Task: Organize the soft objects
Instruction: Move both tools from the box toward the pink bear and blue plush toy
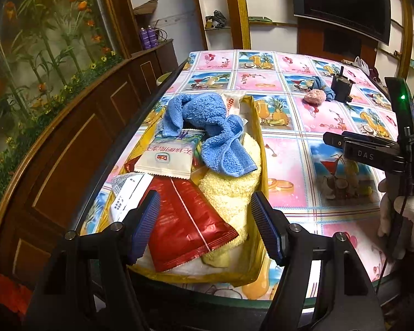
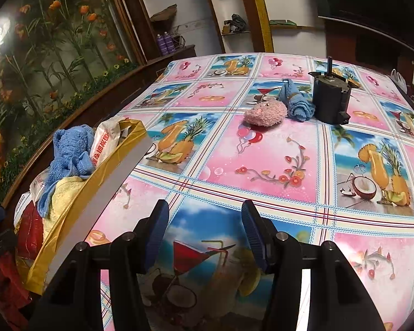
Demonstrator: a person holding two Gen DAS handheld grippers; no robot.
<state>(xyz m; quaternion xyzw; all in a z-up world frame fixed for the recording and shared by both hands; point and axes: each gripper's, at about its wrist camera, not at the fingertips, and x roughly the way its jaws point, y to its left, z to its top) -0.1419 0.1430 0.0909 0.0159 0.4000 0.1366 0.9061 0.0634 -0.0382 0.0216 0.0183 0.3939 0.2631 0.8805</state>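
A gold-lined box at the table's left edge holds a blue towel, a yellow towel, a red packet and white packets. My left gripper is open and empty, just above the box's near end. The box also shows in the right wrist view at the left. A pink plush toy and a small blue cloth lie far across the table. My right gripper is open and empty above bare tablecloth, well short of them.
A black motor-like device stands right beside the small blue cloth. The patterned tablecloth covers the table. A wooden cabinet and flower mural run along the left. Shelves and a TV are behind. My right gripper shows in the left wrist view.
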